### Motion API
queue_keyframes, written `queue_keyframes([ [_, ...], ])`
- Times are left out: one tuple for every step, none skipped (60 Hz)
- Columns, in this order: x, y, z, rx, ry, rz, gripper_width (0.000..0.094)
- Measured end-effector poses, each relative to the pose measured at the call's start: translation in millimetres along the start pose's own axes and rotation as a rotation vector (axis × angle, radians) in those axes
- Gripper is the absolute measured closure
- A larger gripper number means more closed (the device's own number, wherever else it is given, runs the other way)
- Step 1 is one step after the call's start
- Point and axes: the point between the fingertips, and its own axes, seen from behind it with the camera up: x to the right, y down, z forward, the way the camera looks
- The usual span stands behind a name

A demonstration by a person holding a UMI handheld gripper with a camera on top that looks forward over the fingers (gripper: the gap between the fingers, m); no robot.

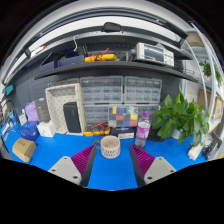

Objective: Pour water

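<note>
A beige mug (110, 147) with dark lettering stands upright on the blue table top (60, 148), just ahead of my fingers and in line with the gap between them. A clear bottle (143, 130) with a purple label stands a little beyond the mug, to its right. My gripper (112, 162) is open and empty; its magenta pads (84, 160) sit well apart on either side, with blue table showing between them.
A green plant (180, 117) stands at the right. A blue bowl (29, 131) and a tan block (23, 149) lie at the left. Drawer cabinets (120, 93), a white perforated box (66, 107) and shelves line the back.
</note>
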Motion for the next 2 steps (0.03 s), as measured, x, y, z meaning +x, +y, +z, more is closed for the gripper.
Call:
queue_keyframes([
  [-0.7,0.1,-0.9,0.001,0.001,-0.002,0.027],
  [-1.1,0.1,-1.5,0.001,0.003,-0.005,0.027],
])
